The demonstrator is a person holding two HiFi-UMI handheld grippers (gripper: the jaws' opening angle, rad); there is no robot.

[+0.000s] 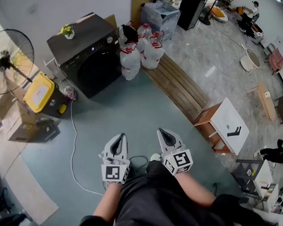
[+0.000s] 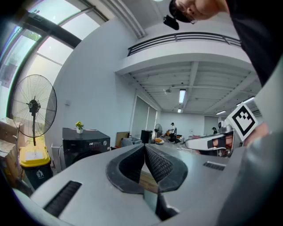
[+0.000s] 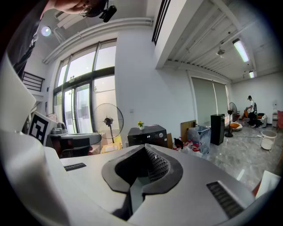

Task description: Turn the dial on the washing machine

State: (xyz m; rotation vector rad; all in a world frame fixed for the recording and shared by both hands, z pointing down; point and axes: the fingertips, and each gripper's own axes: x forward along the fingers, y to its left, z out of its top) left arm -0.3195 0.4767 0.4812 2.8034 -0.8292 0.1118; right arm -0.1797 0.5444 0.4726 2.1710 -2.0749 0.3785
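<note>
Nearest, left gripper (image 1: pixel 123 135) and right gripper (image 1: pixel 160 131) side by side above the floor (image 1: pixel 132 109), fingers pressed together, holding nothing. Well beyond, black washing machine (image 1: pixel 87 55), dial (image 2: pixel 104 142) at its panel's right end, small plant (image 1: pixel 67 31) on top

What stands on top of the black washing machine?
A small potted plant with yellow flowers stands on the washing machine, near its back edge. The spot under the pot and the space behind the machine are hidden.
</note>
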